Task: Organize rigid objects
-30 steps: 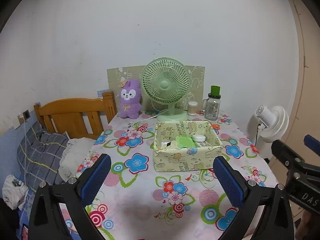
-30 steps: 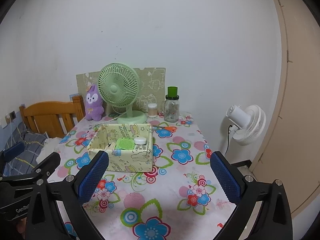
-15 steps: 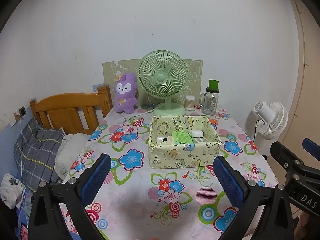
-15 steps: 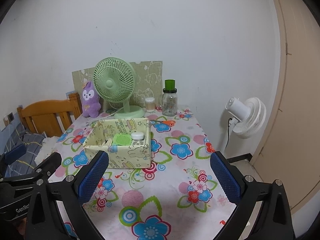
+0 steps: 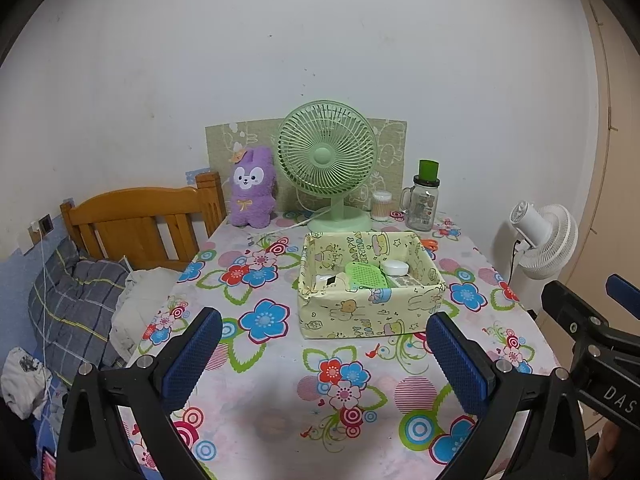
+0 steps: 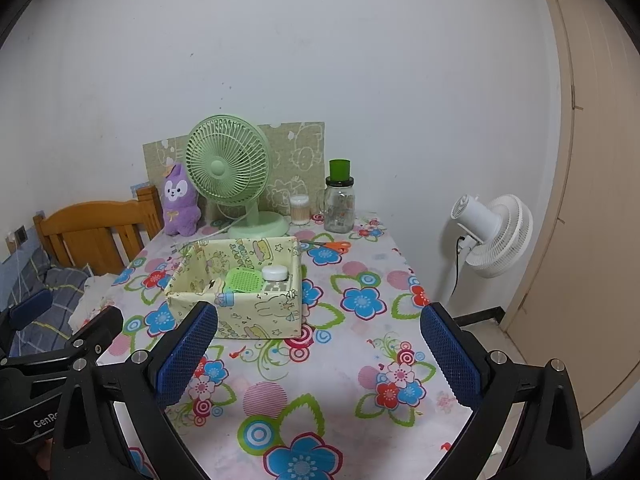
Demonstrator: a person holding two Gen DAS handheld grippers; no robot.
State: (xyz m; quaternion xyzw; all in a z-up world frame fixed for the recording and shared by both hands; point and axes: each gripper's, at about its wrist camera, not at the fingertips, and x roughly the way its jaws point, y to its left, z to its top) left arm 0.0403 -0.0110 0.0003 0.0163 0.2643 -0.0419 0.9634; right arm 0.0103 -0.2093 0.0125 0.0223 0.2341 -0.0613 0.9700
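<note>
A pale yellow patterned box [image 5: 360,320] [image 6: 256,320] stands on the flowered table. Inside lie a green perforated item [image 5: 365,276] [image 6: 243,280], a white round jar [image 5: 394,268] [image 6: 274,273] and a small white item [image 5: 326,280]. Orange-handled scissors [image 6: 332,245] [image 5: 430,244] lie behind the box. My left gripper [image 5: 324,364] is open and empty, held above the table in front of the box. My right gripper [image 6: 318,356] is open and empty, in front and to the right of the box.
At the back stand a green desk fan [image 5: 328,160], a purple plush toy [image 5: 252,192], a cotton swab jar [image 5: 381,206] and a glass jar with a green lid [image 5: 424,200]. A wooden bed frame [image 5: 140,220] is left; a white floor fan [image 6: 492,236] is right.
Both grippers have pulled back and risen a little, so the box and table look lower and slightly farther. Both stay open and empty.
</note>
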